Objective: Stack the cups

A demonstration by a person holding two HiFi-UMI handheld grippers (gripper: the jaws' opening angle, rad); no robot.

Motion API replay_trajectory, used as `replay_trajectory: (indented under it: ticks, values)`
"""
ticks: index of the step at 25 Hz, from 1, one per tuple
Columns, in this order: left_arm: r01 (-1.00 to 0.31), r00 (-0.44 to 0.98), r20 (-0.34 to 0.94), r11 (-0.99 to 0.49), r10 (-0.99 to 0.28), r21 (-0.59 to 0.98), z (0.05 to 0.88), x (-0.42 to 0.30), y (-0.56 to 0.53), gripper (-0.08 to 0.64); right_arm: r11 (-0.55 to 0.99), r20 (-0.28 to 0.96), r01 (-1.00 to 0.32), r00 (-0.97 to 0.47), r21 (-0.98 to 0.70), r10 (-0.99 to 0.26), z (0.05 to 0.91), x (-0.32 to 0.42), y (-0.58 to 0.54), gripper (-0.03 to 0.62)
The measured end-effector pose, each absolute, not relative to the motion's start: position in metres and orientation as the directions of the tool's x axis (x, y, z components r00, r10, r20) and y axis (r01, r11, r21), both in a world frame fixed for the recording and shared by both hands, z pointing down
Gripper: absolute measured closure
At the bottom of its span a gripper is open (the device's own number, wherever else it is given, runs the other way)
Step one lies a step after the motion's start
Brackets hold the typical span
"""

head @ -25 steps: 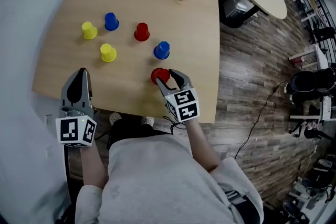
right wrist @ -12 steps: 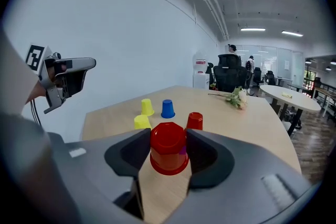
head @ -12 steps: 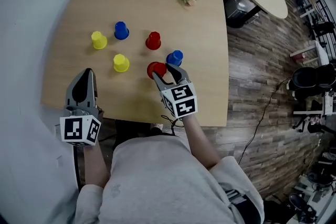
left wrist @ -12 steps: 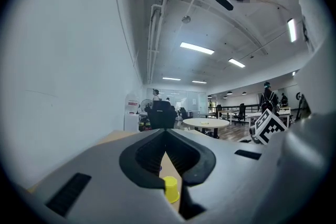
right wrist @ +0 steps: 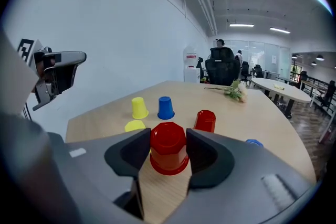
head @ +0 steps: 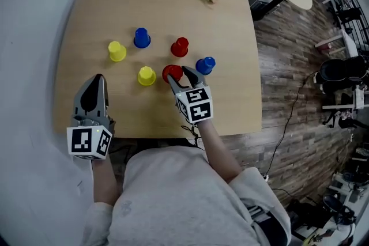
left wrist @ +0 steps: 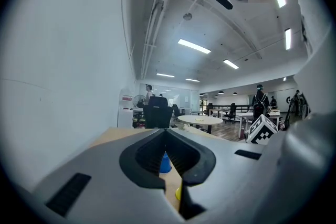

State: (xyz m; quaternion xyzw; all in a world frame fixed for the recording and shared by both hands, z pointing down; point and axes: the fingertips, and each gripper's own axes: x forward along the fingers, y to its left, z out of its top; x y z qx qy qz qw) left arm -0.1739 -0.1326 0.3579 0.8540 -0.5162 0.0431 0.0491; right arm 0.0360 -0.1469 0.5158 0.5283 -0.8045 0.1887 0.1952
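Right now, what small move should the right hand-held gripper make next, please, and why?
Probably carry the gripped red cup onto the other red cup just beyond: the right hand-held gripper clamps it, and both stand upside down.

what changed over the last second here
The right tool, shut on the red cup, carried it away from the person and into the group, so it now sits between the near yellow cup and the right blue cup. The left tool stayed shut and empty. Nothing else on the table moved.
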Motion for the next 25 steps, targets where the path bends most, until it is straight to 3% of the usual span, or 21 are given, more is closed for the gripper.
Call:
replay_trajectory:
  ticks: [10, 22, 25]
  values:
    - [-0.855, 0.516, 0.168, -0.515, -0.840, 0.053, 0.382, -0.202, -0.169, 0.552, 0.295, 0.594, -0.951, -0.289, -0.090, -0.750, 0.559, 0.016, -0.157, 0.370]
    - [-0.798, 0.595, 0.236, -0.600, -0.769, 0.057, 0.427, -0.203, -0.213, 0.549, 0.199, 0.581, -0.976, -0.212, -0.088, -0.786, 0.561, 0.015, -0.157, 0.356]
    - [-0.777, 0.611, 0.293, -0.628, -0.735, 0.043, 0.456, -0.197, -0.232, 0.445, 0.175, 0.546, -0.979, -0.204, -0.105, -0.813, 0.549, 0.016, -0.155, 0.347]
